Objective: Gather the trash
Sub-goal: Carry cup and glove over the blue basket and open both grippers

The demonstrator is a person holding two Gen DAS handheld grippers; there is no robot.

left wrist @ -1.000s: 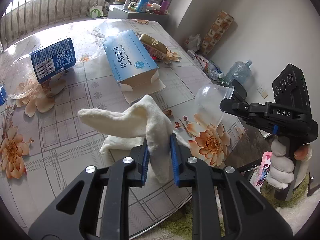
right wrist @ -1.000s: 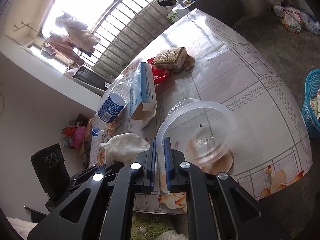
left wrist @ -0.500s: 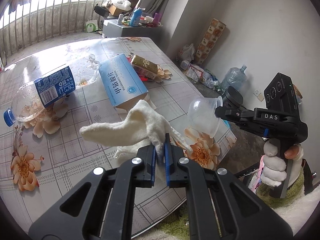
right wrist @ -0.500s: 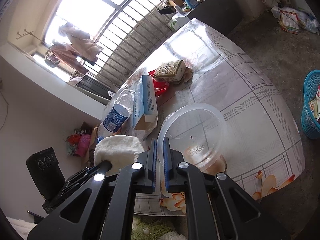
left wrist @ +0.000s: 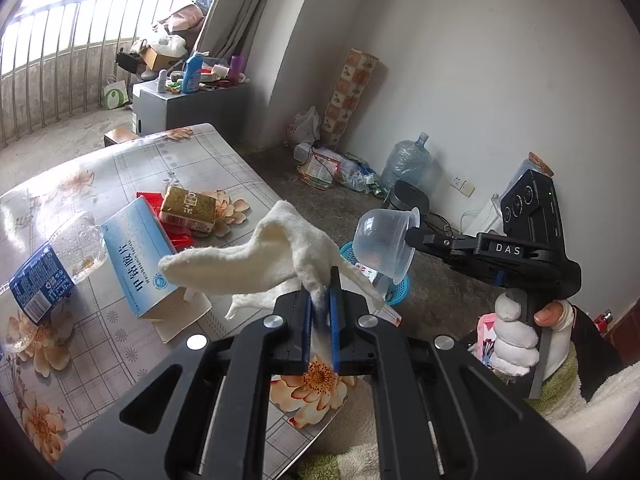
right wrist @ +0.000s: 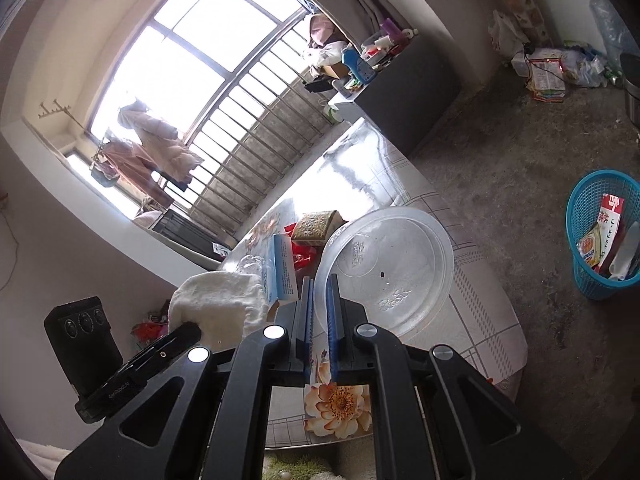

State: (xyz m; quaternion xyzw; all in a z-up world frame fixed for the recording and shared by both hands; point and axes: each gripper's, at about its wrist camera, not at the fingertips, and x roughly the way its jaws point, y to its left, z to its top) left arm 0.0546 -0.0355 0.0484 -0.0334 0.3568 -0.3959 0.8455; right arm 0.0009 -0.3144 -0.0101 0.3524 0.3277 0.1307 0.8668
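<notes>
Now the crumpled white cloth (left wrist: 276, 258) hangs mid-frame, clenched in my left tongs (left wrist: 320, 312), while my right tongs (right wrist: 318, 312) pinch the clear plastic bowl (right wrist: 384, 272) by its rim, above the floral table (left wrist: 120, 344), blue basket (right wrist: 596, 236) at right.

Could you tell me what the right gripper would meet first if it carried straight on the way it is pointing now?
Apart from the clear plastic bowl that the right gripper already pinches by the rim, probably the flowered table just beyond the bowl, since it points slightly downward. Depth is hard to judge through the fisheye.
</notes>
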